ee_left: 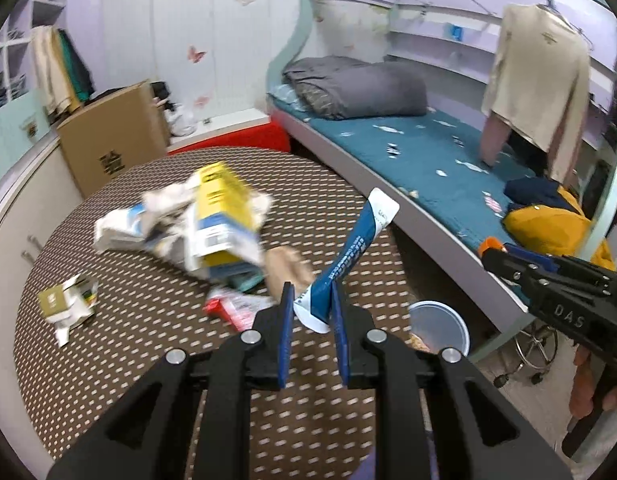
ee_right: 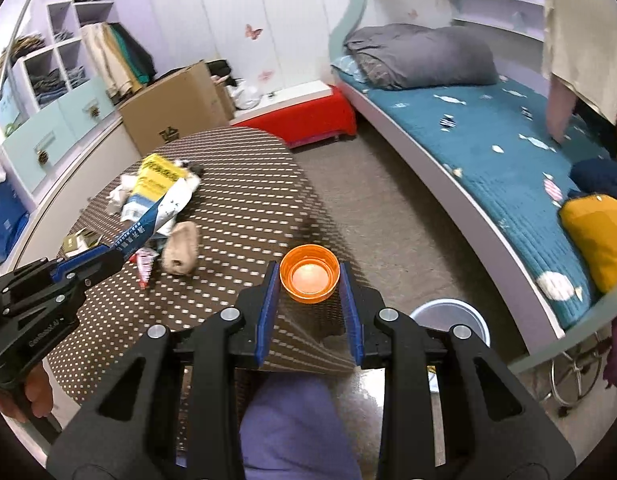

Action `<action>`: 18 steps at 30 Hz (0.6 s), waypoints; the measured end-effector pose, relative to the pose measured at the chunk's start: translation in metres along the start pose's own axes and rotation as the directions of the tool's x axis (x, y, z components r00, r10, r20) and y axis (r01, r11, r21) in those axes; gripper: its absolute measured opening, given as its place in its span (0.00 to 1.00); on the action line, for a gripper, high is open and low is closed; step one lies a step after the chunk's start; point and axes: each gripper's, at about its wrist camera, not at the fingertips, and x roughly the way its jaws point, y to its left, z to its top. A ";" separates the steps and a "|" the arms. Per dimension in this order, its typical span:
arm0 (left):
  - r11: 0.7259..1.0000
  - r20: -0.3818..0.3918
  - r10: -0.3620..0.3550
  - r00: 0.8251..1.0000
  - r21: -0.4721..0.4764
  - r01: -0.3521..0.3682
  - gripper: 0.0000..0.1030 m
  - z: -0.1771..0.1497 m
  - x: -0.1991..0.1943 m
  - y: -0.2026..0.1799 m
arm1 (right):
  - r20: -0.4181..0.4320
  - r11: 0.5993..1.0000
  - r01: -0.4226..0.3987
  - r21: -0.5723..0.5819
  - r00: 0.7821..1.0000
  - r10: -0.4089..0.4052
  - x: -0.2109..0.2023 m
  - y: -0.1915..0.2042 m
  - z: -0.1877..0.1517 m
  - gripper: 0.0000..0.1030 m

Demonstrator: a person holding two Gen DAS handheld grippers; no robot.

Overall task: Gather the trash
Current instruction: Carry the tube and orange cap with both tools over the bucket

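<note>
My left gripper is shut on a blue and white tube wrapper and holds it above the round brown dotted table. My right gripper is shut on an orange bottle cap held over the table's right edge; it also shows in the left wrist view. A pile of trash with a yellow and blue carton lies on the table, along with a crumpled brown paper, a red wrapper and a small olive box. A grey bin stands on the floor beside the table.
A bed with a blue cover runs along the right. A cardboard box and a red bench stand behind the table. A stool's metal base is near the bin. A cabinet is at the left.
</note>
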 end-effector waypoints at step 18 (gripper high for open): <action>0.972 -0.170 -0.170 0.971 0.135 0.194 0.17 0.004 0.079 -0.116 | -0.062 0.966 0.172 0.190 0.985 -0.164 -0.016 -0.112 -0.028 0.29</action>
